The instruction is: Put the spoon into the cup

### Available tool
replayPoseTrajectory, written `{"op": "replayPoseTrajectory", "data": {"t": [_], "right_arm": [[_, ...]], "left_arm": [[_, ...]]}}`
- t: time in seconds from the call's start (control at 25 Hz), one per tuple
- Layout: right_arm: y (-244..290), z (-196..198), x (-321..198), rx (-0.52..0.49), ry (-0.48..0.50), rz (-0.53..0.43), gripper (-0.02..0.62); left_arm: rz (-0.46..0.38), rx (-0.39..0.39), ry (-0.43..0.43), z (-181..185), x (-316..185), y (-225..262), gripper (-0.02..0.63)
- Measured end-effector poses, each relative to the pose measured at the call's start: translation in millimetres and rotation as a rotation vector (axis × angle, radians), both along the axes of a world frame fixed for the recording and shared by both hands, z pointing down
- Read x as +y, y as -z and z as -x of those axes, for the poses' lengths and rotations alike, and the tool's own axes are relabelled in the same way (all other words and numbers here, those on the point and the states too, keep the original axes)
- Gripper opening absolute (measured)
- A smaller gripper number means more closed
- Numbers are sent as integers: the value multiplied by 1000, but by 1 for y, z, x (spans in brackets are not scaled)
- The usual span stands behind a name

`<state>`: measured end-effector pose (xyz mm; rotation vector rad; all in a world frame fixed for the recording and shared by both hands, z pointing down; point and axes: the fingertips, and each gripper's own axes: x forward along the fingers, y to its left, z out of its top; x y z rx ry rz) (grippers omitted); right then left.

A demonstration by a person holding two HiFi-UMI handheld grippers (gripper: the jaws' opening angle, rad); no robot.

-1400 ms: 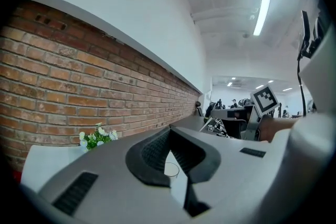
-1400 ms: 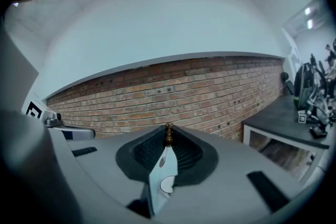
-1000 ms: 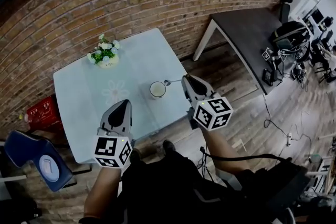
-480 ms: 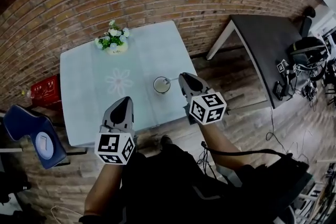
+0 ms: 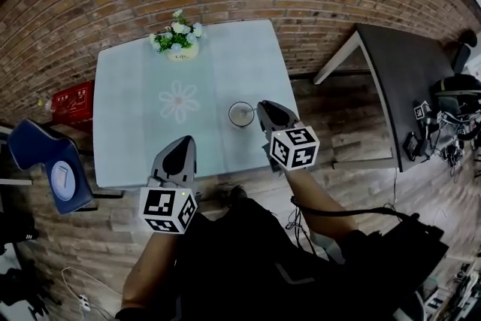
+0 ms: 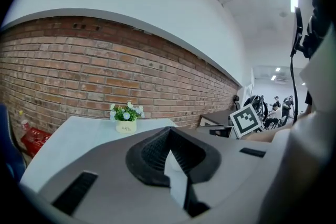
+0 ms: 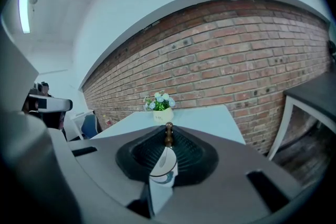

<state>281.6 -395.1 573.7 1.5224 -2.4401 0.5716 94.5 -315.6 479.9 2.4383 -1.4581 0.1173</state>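
Both grippers have dipped, and our right gripper (image 5: 264, 108), jaws pinched narrow on the spoon (image 7: 167, 153), now sits just beside the cup (image 5: 241, 114) on the table (image 5: 143, 139), left gripper (image 5: 183, 143) closed and empty, so a sloppy drop could clip the rim and tip it.

I count two grippers: left gripper (image 5: 183, 141), right gripper (image 5: 265, 108). One cup (image 5: 241, 114). One spoon (image 7: 164, 161). One flower pot (image 5: 179, 42). Two tables: light table (image 5: 128, 128), dark table (image 5: 409, 79). One blue chair (image 5: 41, 158). One red crate (image 5: 72, 103). People (image 6: 276, 107) far back: at least two, too small for me to count exactly.
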Motion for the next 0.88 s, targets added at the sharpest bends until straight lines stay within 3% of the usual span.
{"op": "replayPoseTrajectory", "data": {"t": [0.48, 0.88], "right_arm": [[-53, 8, -10, 9, 51, 71, 52], [-64, 10, -14, -17, 31, 86, 52]], "left_arm": [[35, -25, 75, 4, 11, -17, 9], [48, -31, 89, 5, 15, -24, 9]]}}
